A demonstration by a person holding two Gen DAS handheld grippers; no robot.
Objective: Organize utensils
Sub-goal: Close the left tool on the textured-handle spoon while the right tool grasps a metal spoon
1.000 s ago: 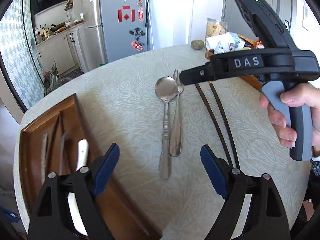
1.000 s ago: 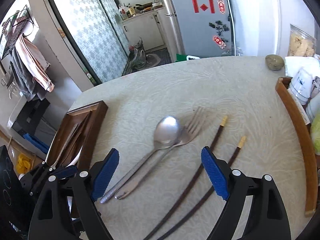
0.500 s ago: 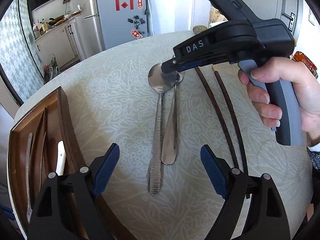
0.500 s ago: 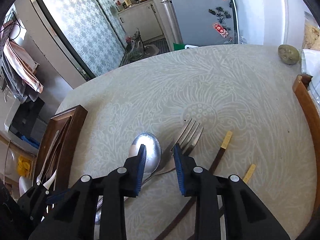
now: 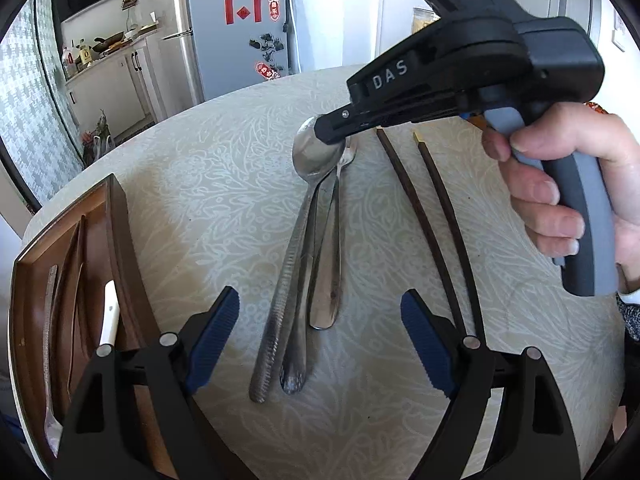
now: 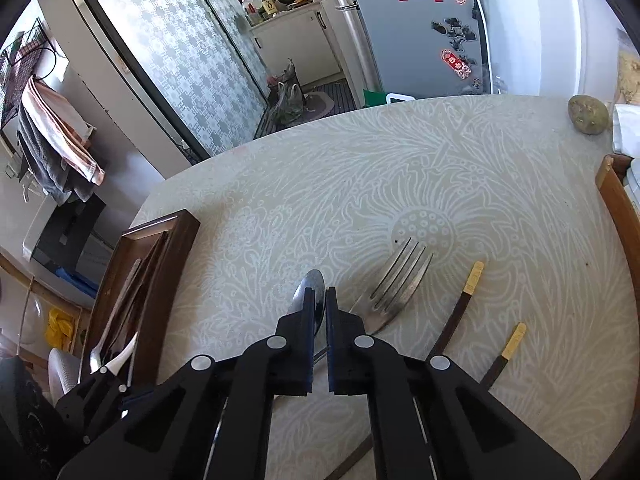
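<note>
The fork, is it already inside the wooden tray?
No, the fork lies on the table beside the spoon, apart from the wooden tray.

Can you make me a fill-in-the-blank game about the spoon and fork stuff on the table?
1. The right gripper has its jaws closed on the bowl of the ____.
2. The left gripper has its jaws ____, with nothing between them.
3. Right of the fork lie two dark ____ with pale tips.
4. The wooden tray sits at the table's ____ edge in the left wrist view.

Missing words: spoon; open; chopsticks; left
</note>
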